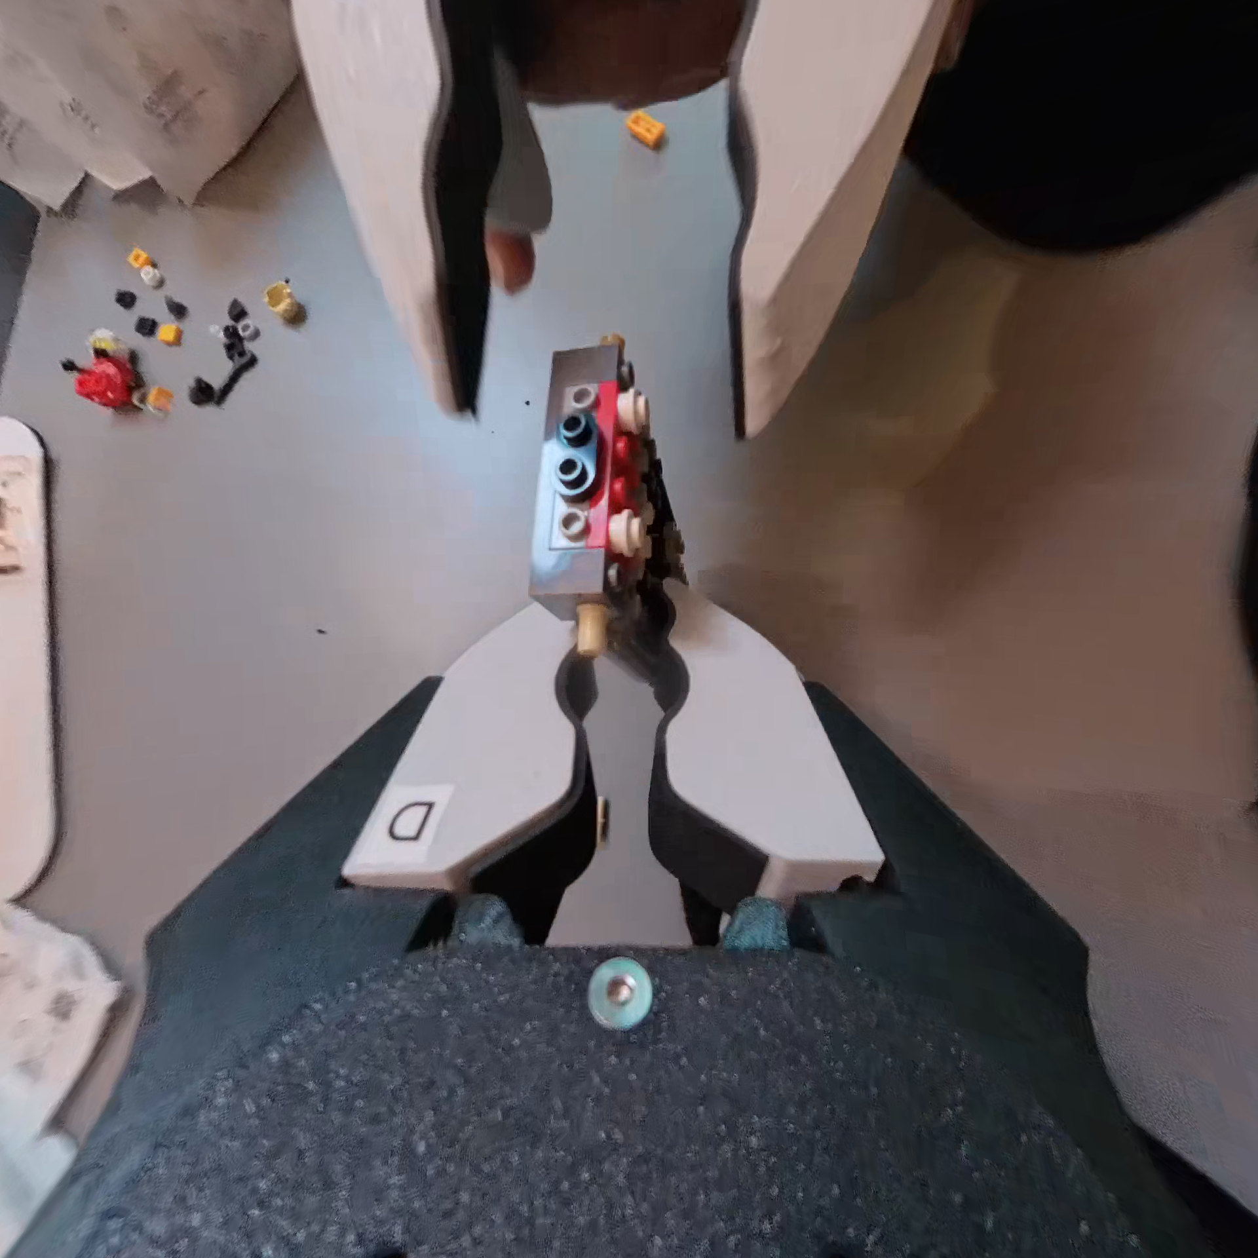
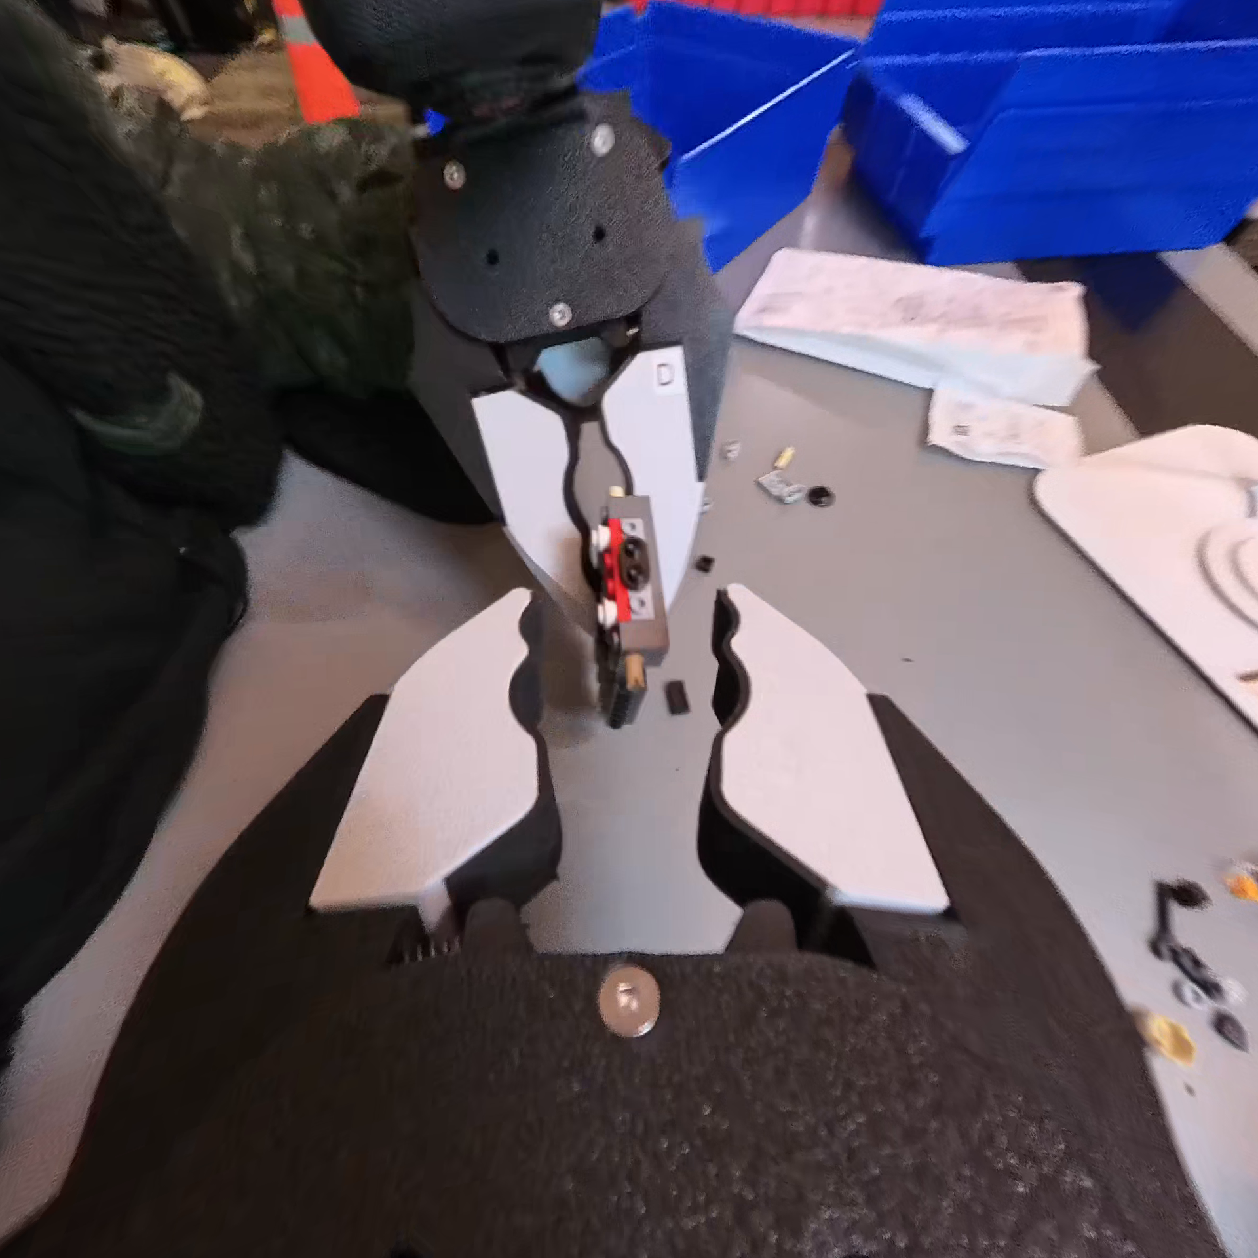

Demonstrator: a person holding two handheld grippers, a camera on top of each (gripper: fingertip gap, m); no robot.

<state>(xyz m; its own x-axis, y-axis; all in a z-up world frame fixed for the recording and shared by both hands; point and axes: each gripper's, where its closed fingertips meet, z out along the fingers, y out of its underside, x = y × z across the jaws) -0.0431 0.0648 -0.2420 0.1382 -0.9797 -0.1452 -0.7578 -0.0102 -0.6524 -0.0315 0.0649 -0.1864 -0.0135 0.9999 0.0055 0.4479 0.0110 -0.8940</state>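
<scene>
In my left wrist view, centre frame, my left gripper [image 1: 623, 630] pinches the near end of a grey, red and black brick assembly [image 1: 589, 476], its long axis pointing straight away; my finger bears a lettered sticker [image 1: 410, 820]. In my right wrist view, my right gripper [image 2: 623, 653] stands wide, unloaded, the assembly's free end between its tips above the tabletop [image 2: 953, 681].

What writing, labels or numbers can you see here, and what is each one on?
White sticker on a finger of the left gripper: one large black character, legible, but I don't quote writing.
Printed paper sheets: print too blurred to read.
Small paper slip: print too small to read.
White board: printed patch, blurred.
Toy brick assembly: no writing visible.
</scene>
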